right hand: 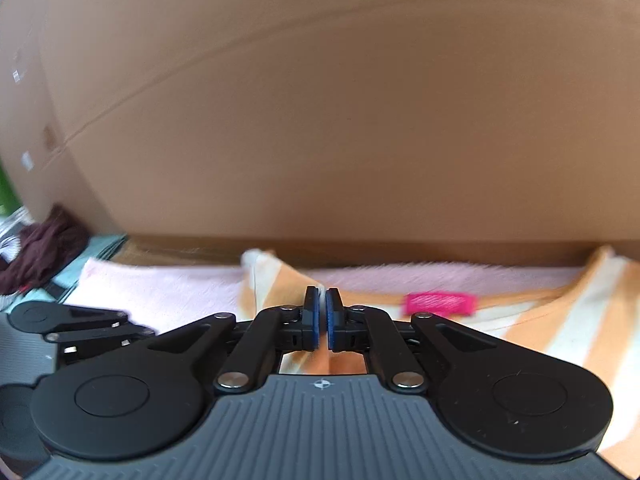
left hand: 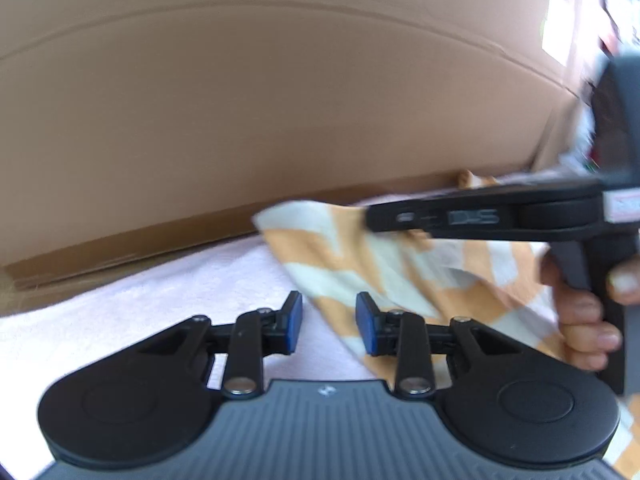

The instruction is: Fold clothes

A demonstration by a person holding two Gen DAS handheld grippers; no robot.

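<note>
- The left gripper (left hand: 329,322) has its 2 blue-padded fingers (left hand: 295,320) spread apart with nothing between them; it hangs low over a pale pink cloth (left hand: 160,292) that covers the work surface.
- An orange-and-white striped shirt (left hand: 384,276) lies on the pink cloth; in the left wrist view its near edge runs just in front of and under the left gripper's right finger, though touch cannot be judged there.
- The right gripper (right hand: 322,320) is clenched, its 2 blue pads (right hand: 331,322) almost meeting. Orange fabric shows directly below and behind the pads, but whether any cloth is pinched between them cannot be told (the seam between the pads is too narrow and blurred).
- In the left wrist view the right gripper (left hand: 372,218) appears side-on, reaching leftward over the shirt, with the person's right hand (left hand: 588,320) wrapped round its handle.
- In the right wrist view the shirt's neckline faces the camera, with a bright pink label (right hand: 440,303) inside the collar, to the right of the pads.
- A large brown cardboard box (right hand: 340,120) stands as a wall just behind the pink cloth, filling the upper part of both views.
- At the far left of the right wrist view, a dark maroon garment (right hand: 40,252) lies crumpled beside the pink cloth, and part of the left gripper (right hand: 76,326) shows below it.
</note>
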